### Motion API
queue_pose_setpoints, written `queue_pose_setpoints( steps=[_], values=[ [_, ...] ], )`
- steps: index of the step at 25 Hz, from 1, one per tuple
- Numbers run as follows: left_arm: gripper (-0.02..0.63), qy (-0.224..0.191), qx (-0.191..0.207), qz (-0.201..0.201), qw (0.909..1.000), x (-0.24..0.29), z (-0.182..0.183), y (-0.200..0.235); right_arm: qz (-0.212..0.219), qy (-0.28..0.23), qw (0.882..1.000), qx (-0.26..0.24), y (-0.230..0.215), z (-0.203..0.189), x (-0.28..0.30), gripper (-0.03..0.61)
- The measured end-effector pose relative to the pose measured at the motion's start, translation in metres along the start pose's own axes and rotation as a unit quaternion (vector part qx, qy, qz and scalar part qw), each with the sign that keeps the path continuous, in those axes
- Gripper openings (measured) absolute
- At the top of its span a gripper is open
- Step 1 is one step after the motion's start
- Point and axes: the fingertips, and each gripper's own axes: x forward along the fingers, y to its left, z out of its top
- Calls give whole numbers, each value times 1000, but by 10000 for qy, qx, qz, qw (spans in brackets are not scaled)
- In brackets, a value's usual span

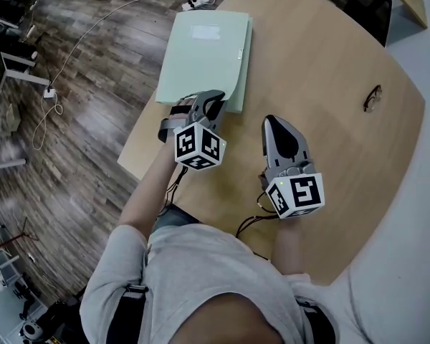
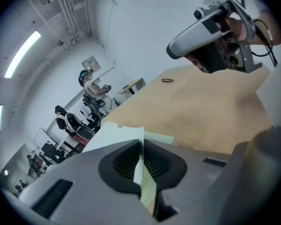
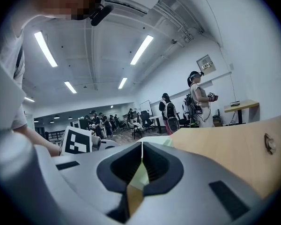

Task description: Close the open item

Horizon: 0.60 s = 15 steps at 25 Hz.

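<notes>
A pale green folder (image 1: 204,56) lies flat on the wooden table (image 1: 322,70), its cover down. My left gripper (image 1: 216,97) is at the folder's near right corner, jaws together. In the left gripper view (image 2: 141,146) only a thin slit shows between the pads, with the folder (image 2: 117,132) just beyond; I cannot tell whether the tips touch it. My right gripper (image 1: 272,122) hovers over bare wood to the right of the folder, shut and holding nothing. In the right gripper view (image 3: 141,146) its pads meet.
A pair of glasses (image 1: 373,97) lies at the table's right side. The table's left edge drops to a wood floor with a power strip (image 1: 197,4) and cables. People and desks fill the room behind.
</notes>
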Motion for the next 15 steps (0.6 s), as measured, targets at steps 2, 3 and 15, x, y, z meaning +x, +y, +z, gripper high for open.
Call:
queue_pose_setpoints(
  steps=[2, 3, 15],
  values=[
    [28, 143, -34, -255, 9996, 7, -2, -6, 30, 2, 10000, -30, -1, -1, -1, 11],
    [26, 199, -33, -357, 9992, 10, -3, -9, 47, -1, 10000, -46, -1, -2, -1, 11],
    [28, 746, 161, -1304, 9885, 24, -19, -31, -4, 22, 10000, 2, -2, -4, 0, 11]
  ],
)
